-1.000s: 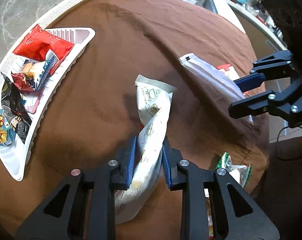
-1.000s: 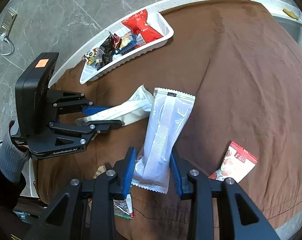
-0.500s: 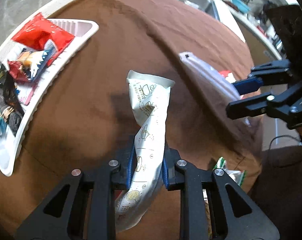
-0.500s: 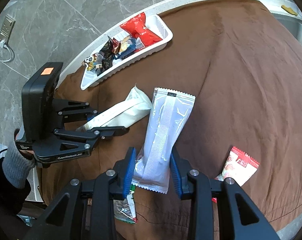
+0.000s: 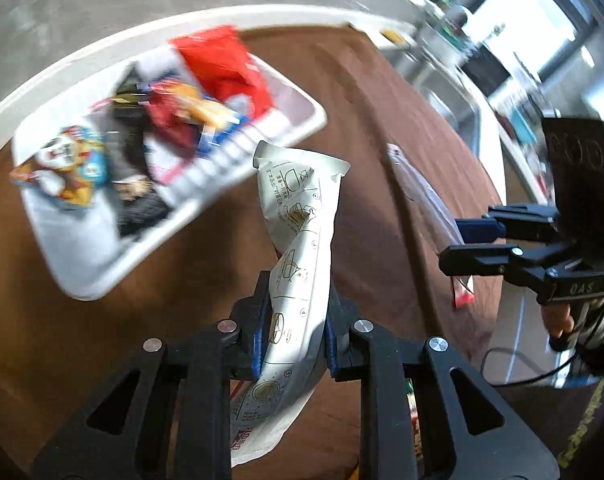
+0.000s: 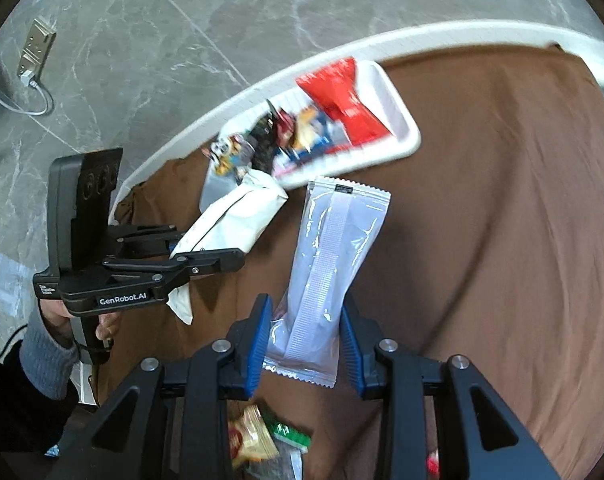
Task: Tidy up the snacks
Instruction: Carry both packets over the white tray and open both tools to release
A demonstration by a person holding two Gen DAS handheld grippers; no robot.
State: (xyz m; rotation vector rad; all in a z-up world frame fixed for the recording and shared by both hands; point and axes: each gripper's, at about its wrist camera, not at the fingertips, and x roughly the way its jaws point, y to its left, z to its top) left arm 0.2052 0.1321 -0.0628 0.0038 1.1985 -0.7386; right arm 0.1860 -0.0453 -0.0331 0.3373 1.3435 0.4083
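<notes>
My left gripper point(image 5: 296, 320) is shut on a long white printed snack packet point(image 5: 302, 240) and holds it in the air, its far end near the white tray point(image 5: 86, 256). That tray holds several snack bags, among them a red one point(image 5: 226, 64). My right gripper point(image 6: 306, 344) is shut on a long pale translucent packet point(image 6: 334, 252), also lifted, its top end just short of the tray point(image 6: 402, 120). Each gripper shows in the other's view: the right one point(image 5: 462, 240) and the left one point(image 6: 206, 248), still gripping the white packet point(image 6: 238, 212).
A brown cloth point(image 6: 502, 240) covers the round table. Small loose snacks point(image 6: 262, 436) lie below my right gripper, and a red-edged one point(image 5: 462, 296) lies near the table's right edge. A grey marble wall point(image 6: 182, 20) is behind, a counter with a sink point(image 5: 454, 92) far right.
Both grippers have lifted their packets and moved toward the tray, which now looms larger and closer in both views. Both grips are unchanged.
</notes>
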